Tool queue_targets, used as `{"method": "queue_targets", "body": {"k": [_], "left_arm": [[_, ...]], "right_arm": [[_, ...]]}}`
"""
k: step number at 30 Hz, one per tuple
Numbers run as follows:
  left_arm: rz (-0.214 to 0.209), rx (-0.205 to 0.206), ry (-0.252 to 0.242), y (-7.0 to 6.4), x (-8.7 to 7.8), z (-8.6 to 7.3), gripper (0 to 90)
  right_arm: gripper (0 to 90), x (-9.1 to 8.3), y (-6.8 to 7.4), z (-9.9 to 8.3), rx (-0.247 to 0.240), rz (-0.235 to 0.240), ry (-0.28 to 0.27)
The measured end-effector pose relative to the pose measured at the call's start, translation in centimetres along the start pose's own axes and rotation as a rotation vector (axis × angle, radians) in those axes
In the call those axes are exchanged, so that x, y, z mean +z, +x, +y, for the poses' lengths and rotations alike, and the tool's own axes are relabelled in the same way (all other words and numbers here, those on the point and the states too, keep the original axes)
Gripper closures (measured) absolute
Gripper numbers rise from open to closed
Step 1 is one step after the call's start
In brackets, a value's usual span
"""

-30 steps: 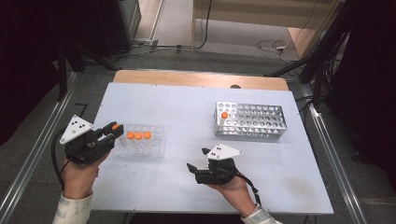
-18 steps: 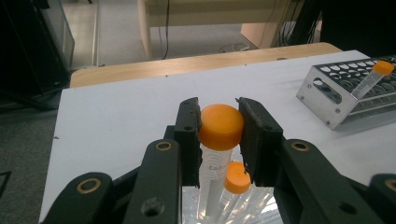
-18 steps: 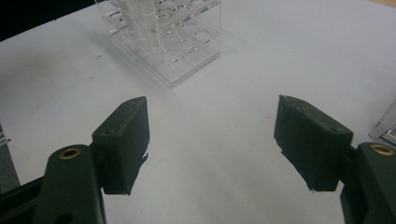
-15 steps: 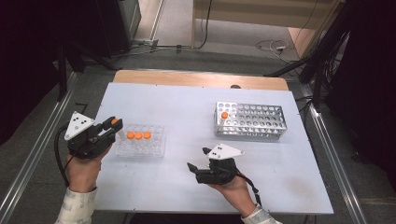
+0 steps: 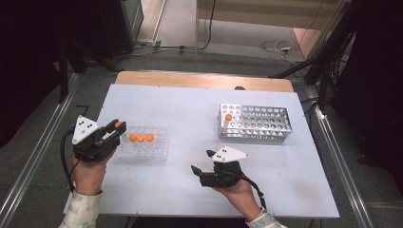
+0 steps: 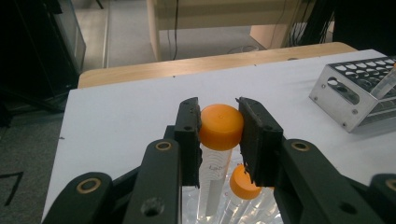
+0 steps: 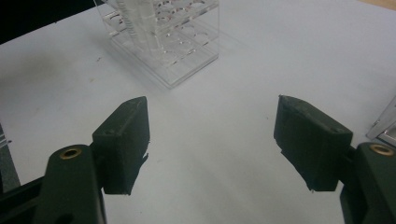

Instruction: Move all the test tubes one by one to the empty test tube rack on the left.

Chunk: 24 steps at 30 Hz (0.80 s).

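Lifting clear of the clear rack [image 5: 144, 148], my left hand-held gripper [image 6: 219, 125] now clamps an orange-capped tube [image 6: 220, 127] it was only reaching for a second ago. My right hand-held gripper [image 7: 212, 140] waits wide open, so the metal rack [image 5: 254, 122] looks like the next stop.

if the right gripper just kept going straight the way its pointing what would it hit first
Most likely the clear plastic rack holding capped tubes. The right gripper has its jaws wide open, with bare white table ahead and the rack beyond, slightly left of centre. Depth is unclear, so it might brush past its near corner.
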<state>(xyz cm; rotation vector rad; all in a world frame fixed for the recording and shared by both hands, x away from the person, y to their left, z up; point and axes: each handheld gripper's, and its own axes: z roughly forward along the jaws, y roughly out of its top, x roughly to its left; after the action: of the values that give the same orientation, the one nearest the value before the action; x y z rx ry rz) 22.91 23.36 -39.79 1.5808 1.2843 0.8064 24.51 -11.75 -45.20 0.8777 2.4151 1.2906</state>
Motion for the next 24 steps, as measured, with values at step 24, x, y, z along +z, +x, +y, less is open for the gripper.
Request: {"method": "queue_targets", "body": {"k": [24], "left_arm": [[0.009,-0.019,0.063,-0.4,0.8,-1.5,68.1]], "right_arm": [[25.3,0.1,0.0,-0.1,-0.007,0.001,0.011]]}}
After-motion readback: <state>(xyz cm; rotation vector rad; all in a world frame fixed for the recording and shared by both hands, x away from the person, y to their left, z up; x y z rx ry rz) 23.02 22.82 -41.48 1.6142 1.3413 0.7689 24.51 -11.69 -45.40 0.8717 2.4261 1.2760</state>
